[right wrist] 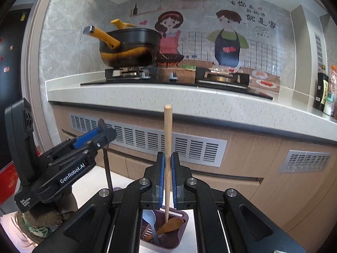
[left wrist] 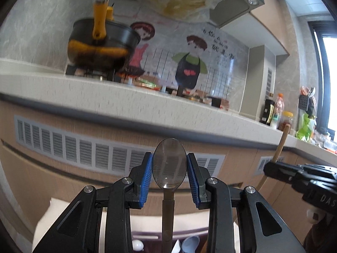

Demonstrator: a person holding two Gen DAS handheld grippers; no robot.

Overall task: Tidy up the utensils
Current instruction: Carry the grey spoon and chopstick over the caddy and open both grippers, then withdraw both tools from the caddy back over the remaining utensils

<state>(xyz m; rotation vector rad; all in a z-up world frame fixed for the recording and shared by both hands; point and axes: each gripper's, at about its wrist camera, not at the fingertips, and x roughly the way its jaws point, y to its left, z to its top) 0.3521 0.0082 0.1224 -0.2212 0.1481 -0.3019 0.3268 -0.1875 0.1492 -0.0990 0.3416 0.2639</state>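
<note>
My left gripper [left wrist: 169, 169] is shut on a translucent brown plastic spoon [left wrist: 169, 164], held upright by its bowl with the handle hanging down. The left gripper also shows in the right wrist view [right wrist: 101, 133] at left. My right gripper [right wrist: 167, 168] is shut on a wooden spoon [right wrist: 167, 147], its handle pointing up and its bowl down in a purple basket [right wrist: 181, 235]. The basket also holds a pale blue spoon [right wrist: 150, 221]. The right gripper [left wrist: 273, 168] and the wooden handle [left wrist: 281, 145] show at right in the left wrist view.
A pale stone counter [right wrist: 189, 99] runs across ahead, with vented cabinet fronts [right wrist: 189, 147] below. A black and yellow pot [right wrist: 130, 48] sits on the gas hob. Sauce bottles [right wrist: 322, 90] stand at the counter's right. The basket rests on a white surface [right wrist: 88, 183].
</note>
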